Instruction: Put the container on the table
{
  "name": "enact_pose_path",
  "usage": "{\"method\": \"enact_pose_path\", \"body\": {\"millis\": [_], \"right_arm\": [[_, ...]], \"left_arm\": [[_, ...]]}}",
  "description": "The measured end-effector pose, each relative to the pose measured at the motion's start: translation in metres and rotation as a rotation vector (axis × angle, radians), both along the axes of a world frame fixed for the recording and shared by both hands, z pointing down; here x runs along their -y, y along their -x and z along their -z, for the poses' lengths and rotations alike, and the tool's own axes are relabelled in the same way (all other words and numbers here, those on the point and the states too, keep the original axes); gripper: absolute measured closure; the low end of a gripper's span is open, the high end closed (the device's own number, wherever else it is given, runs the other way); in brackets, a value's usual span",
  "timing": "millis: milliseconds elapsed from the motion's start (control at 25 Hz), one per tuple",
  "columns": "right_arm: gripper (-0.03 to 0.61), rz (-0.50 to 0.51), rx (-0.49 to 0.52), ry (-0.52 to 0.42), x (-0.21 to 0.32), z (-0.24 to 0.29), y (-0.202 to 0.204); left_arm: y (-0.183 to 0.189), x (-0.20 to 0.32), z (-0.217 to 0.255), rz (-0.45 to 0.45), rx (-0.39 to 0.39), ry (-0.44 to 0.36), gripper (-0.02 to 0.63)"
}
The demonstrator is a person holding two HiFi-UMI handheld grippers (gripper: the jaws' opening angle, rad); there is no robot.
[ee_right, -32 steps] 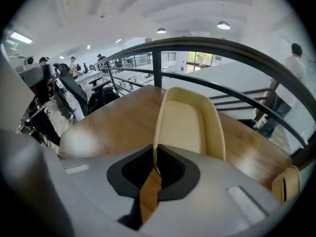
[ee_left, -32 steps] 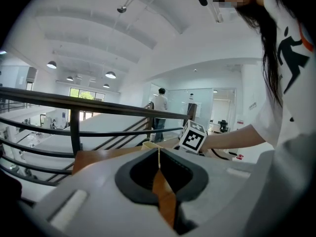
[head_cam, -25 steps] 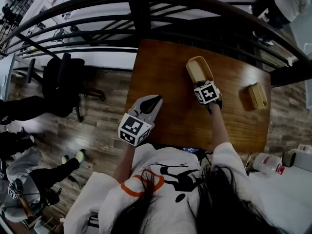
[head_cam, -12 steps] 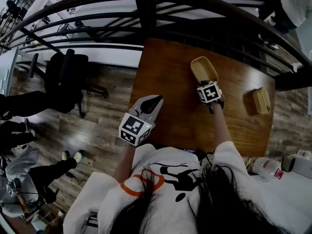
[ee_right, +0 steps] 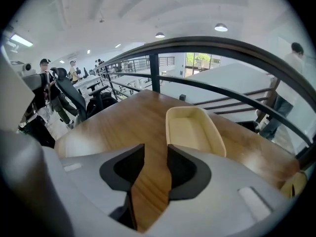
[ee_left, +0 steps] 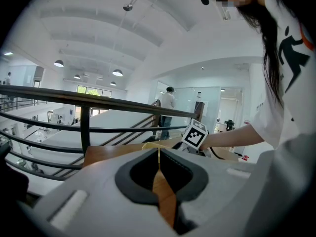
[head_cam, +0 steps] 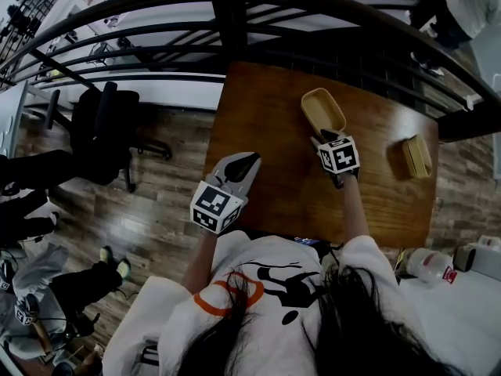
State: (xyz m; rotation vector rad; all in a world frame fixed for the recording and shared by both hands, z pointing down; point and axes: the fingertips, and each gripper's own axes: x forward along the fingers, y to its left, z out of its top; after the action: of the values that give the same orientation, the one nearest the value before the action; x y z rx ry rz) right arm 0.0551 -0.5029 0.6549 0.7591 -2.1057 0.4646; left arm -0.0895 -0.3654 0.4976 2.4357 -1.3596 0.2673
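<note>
Container (head_cam: 323,113): tan oblong tray, upright on the wooden table (head_cam: 266,124), far side.
Right gripper (ee_right: 155,154): jaws have just been opening and stand apart, nothing between them; container just beyond the tips.
Left gripper (ee_left: 158,154): jaws together, empty, over the table's near-left edge.

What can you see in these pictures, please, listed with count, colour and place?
table: one, brown wood, centre, against the railing
container: one, pale yellow, open and empty, on the table's far side
small box: one, tan, table's right end
railing: one, black, beyond the table
office chair: one, black, on the floor to the left
bottle: one, white with red label, lower right
left gripper: one, grey, jaws together, empty, at the table's near left edge
right gripper: one, grey, jaws have just been opening, nothing between them, just short of the container
</note>
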Motion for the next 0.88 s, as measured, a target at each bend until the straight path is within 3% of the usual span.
{"method": "enact_pose_path", "body": {"millis": [880], "right_arm": [[0.479,0.019,0.263,-0.183,-0.152,0.122,-0.006]], "left_arm": [[-0.06,-0.06,0.029,-0.064,0.002,-0.071,0.613]]}}
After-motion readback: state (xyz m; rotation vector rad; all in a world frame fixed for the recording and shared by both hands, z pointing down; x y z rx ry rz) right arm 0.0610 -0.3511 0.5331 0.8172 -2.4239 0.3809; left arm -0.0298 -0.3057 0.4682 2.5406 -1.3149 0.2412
